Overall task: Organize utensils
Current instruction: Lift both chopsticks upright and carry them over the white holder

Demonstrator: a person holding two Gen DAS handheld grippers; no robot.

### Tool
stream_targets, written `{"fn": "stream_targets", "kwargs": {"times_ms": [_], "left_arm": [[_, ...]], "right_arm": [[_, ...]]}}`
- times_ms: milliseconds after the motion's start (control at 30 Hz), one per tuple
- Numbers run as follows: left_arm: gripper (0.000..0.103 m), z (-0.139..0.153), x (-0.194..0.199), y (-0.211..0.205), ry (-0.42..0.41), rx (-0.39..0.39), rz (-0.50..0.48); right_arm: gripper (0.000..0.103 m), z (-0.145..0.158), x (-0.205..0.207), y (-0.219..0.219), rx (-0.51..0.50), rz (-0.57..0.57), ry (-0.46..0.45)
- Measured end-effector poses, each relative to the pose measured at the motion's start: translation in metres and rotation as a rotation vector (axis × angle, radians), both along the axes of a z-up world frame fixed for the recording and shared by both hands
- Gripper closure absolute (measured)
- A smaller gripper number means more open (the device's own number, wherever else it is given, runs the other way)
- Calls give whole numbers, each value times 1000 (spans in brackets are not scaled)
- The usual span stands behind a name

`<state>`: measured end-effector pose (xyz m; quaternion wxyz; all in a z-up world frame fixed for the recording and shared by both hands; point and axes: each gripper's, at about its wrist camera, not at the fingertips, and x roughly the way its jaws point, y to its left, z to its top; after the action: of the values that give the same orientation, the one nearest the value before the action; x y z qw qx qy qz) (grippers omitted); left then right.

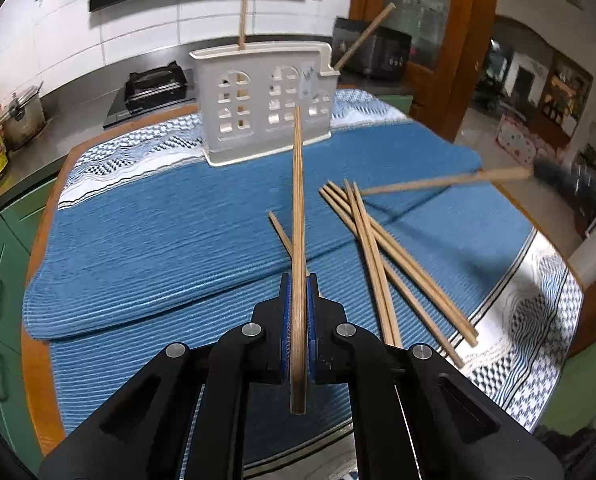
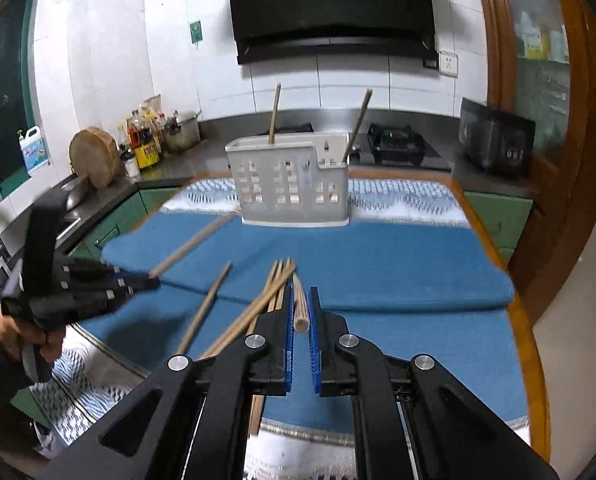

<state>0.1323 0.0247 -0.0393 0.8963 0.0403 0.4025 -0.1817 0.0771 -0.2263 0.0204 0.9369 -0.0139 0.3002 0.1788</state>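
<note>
My left gripper [image 1: 298,280] is shut on a wooden chopstick [image 1: 298,216] that points toward the white utensil holder [image 1: 264,108]; the right wrist view shows this gripper [image 2: 150,280] above the cloth at left, holding that chopstick [image 2: 192,246]. My right gripper [image 2: 301,294] holds a chopstick [image 2: 299,308] between its pads, lifted above the pile; in the left wrist view it [image 1: 537,170] is blurred at right. Several loose chopsticks [image 1: 381,248] lie on the blue cloth [image 1: 170,232]. The holder [image 2: 292,182] has two chopsticks [image 2: 274,112] standing in it.
The cloth covers a wooden table [image 2: 523,320]. Behind it is a counter with a gas stove [image 2: 397,140], a pot [image 2: 182,130], bottles [image 2: 144,138] and a black appliance [image 2: 495,140]. A sink [image 2: 72,194] is at the left.
</note>
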Motion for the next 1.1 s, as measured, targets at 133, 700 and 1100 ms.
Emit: {"fn": "stream_targets", "kwargs": {"times_ms": [133, 700, 1100], "left_arm": [[98, -7, 9, 0, 45, 5, -7], [98, 33, 29, 7, -36, -12, 21], [97, 124, 67, 25, -92, -25, 34]], "right_arm": [[96, 8, 12, 1, 10, 12, -4], [97, 64, 49, 3, 24, 80, -49], [97, 158, 110, 6, -2, 75, -182]]}}
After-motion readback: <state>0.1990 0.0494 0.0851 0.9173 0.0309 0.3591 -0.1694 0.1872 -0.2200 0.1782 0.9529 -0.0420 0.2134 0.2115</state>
